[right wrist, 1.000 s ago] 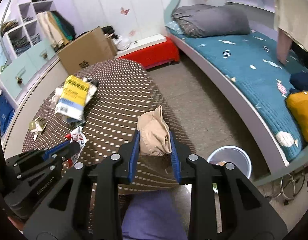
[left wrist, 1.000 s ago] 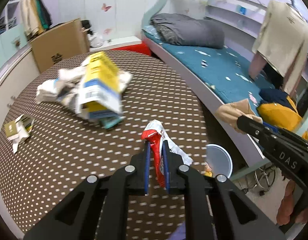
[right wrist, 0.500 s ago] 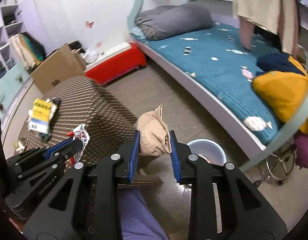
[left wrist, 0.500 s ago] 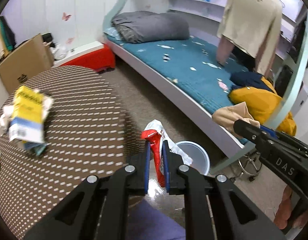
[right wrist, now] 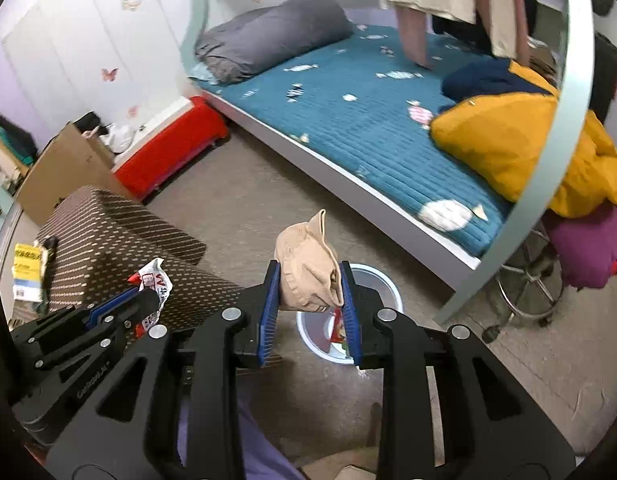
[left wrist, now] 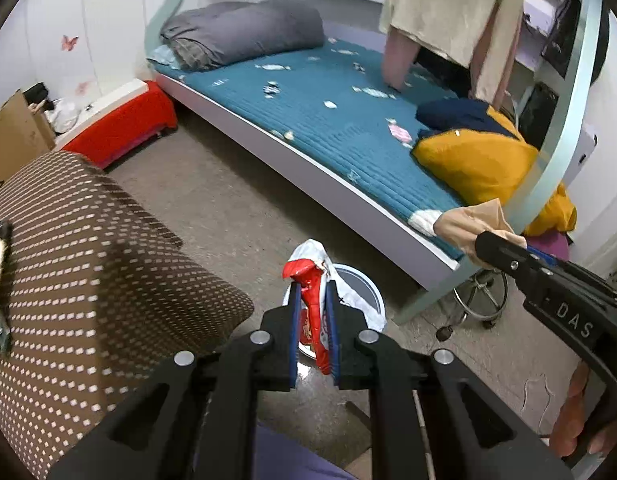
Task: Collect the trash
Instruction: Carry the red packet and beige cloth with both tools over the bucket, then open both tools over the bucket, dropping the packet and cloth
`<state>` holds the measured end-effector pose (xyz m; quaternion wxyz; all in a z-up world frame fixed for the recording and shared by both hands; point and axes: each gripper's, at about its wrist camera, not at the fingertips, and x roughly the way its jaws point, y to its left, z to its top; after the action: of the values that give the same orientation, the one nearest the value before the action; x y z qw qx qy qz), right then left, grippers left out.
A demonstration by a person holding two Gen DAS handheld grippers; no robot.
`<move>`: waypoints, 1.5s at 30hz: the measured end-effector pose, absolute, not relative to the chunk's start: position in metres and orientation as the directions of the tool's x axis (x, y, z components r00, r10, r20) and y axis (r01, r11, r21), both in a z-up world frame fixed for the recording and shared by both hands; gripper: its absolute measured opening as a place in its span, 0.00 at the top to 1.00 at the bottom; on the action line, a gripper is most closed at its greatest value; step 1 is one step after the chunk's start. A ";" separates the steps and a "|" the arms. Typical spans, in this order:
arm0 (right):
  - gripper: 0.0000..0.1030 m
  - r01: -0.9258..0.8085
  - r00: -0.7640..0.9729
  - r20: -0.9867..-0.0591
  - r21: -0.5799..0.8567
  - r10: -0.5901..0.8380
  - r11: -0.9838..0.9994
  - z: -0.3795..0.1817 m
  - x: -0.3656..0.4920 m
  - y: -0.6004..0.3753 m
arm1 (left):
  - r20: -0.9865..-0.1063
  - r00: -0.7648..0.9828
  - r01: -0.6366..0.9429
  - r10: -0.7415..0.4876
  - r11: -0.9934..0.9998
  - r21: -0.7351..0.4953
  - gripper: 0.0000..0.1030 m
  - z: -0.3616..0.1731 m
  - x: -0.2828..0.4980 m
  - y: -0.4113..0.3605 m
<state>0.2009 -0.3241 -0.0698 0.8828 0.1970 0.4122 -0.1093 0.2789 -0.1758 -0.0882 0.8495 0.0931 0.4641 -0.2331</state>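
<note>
Trash is in both your tools: your left gripper [left wrist: 313, 312] is clamped on a red-and-white wrapper [left wrist: 313, 280], your right gripper [right wrist: 309, 295] on a beige wad [right wrist: 306, 276], both above the white bin [right wrist: 382, 280] on the floor.

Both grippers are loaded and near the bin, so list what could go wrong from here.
1. The left gripper grips the red-and-white wrapper by a narrow stretch; its loose white end may drift past the bin rim on release.
2. The right gripper holds the beige crumpled wad near the rim's edge, so it could land on the floor.
</note>
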 end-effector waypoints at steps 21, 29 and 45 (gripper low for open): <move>0.72 0.467 0.506 -0.862 0.243 -0.032 0.850 -0.125 0.211 -0.372 | -0.896 0.355 0.500 -0.268 0.864 -0.060 0.52 -0.135 0.320 -0.231; 0.72 0.390 0.502 -0.865 0.229 0.002 0.892 -0.130 0.241 -0.348 | -0.904 0.376 0.403 -0.203 0.914 -0.037 0.52 -0.138 0.335 -0.187; 0.23 0.390 0.489 -0.871 0.171 -0.046 0.905 -0.123 0.235 -0.327 | -0.899 0.380 0.392 -0.218 0.918 -0.057 0.52 -0.132 0.328 -0.166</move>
<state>0.2349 -0.3274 -0.1232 0.8447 0.1758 0.4889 -0.1289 0.3275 -0.1660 -0.1324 0.8266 0.0827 0.5252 -0.1846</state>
